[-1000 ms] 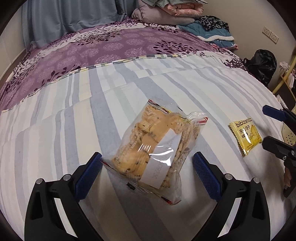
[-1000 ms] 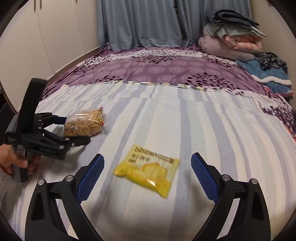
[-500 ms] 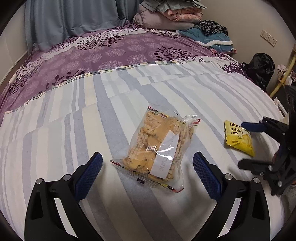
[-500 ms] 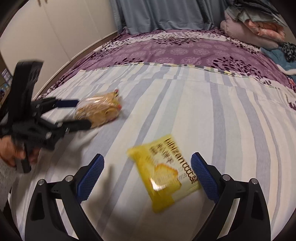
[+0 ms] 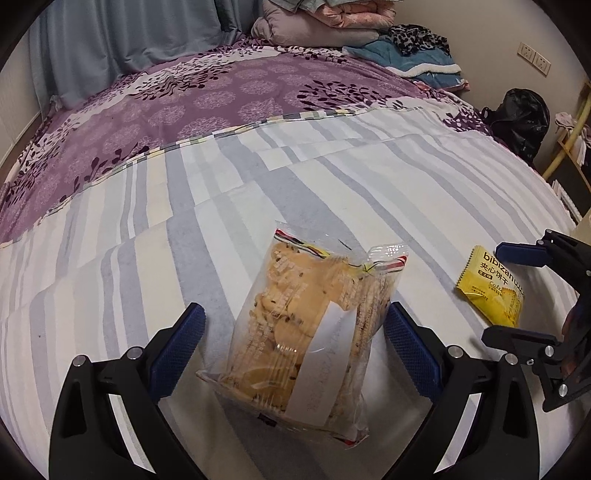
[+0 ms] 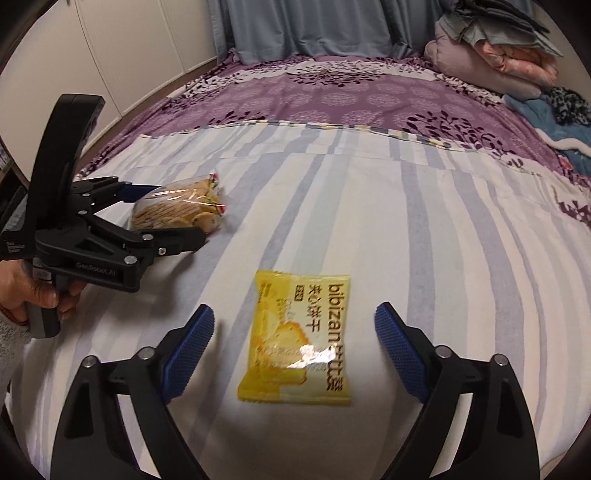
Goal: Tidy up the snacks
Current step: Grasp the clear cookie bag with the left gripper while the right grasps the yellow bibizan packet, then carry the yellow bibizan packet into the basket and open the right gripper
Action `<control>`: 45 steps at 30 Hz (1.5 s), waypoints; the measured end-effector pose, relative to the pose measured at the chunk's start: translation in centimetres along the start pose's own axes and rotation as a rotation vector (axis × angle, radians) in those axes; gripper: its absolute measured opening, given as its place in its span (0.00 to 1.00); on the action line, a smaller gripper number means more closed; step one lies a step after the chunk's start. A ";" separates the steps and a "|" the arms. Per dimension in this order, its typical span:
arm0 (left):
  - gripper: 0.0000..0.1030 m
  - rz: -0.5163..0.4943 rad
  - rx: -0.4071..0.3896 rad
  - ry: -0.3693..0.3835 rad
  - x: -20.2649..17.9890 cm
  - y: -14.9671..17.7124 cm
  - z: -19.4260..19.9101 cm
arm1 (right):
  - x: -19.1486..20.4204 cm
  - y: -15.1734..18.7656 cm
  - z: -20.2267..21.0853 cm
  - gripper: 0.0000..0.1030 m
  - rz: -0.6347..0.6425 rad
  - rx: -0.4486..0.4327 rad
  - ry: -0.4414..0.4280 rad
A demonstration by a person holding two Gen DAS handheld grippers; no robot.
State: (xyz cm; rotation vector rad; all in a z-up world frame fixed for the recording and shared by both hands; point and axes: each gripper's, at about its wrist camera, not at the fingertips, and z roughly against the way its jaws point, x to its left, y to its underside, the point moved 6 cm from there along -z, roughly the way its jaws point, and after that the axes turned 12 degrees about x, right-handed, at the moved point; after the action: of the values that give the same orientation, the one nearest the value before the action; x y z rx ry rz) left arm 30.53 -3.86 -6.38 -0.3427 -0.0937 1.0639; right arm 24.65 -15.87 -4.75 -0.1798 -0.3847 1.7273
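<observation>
A clear bag of crackers (image 5: 306,339) lies on the striped bedsheet (image 5: 110,258) between the pads of my left gripper (image 5: 293,343). Its jaws are closing; the right pad is at the bag's edge and the left pad stands apart from it. A yellow biscuit packet (image 6: 299,339) lies flat between the pads of my right gripper (image 6: 295,339), whose jaws are also closing, with a gap on each side. The left wrist view shows the same yellow packet (image 5: 487,291) inside the right gripper (image 5: 511,295). A hand (image 6: 40,291) holds the left gripper (image 6: 166,214) around the cracker bag (image 6: 177,214).
A purple floral duvet (image 5: 221,103) covers the far half of the bed. Folded bedding (image 5: 332,22) is piled at the far end by a blue-grey curtain (image 6: 306,26). A black bag (image 5: 524,118) sits on the floor at the right, and white wardrobe doors (image 6: 129,48) stand at the left.
Both grippers' jaws have narrowed. The left gripper has come closer around the cracker bag. The right gripper has turned, so the yellow packet now lies squarely between its pads.
</observation>
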 end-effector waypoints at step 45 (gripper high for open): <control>0.57 0.099 -0.214 -0.016 -10.5 12.4 16.6 | 0.8 13.3 20.3 0.45 -0.133 -0.298 0.046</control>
State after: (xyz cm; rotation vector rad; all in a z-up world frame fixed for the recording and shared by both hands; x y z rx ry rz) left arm 11.05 -3.71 6.26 -0.5363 -0.2073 1.1579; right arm 5.47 -20.24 9.53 -0.3999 -0.6067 1.5268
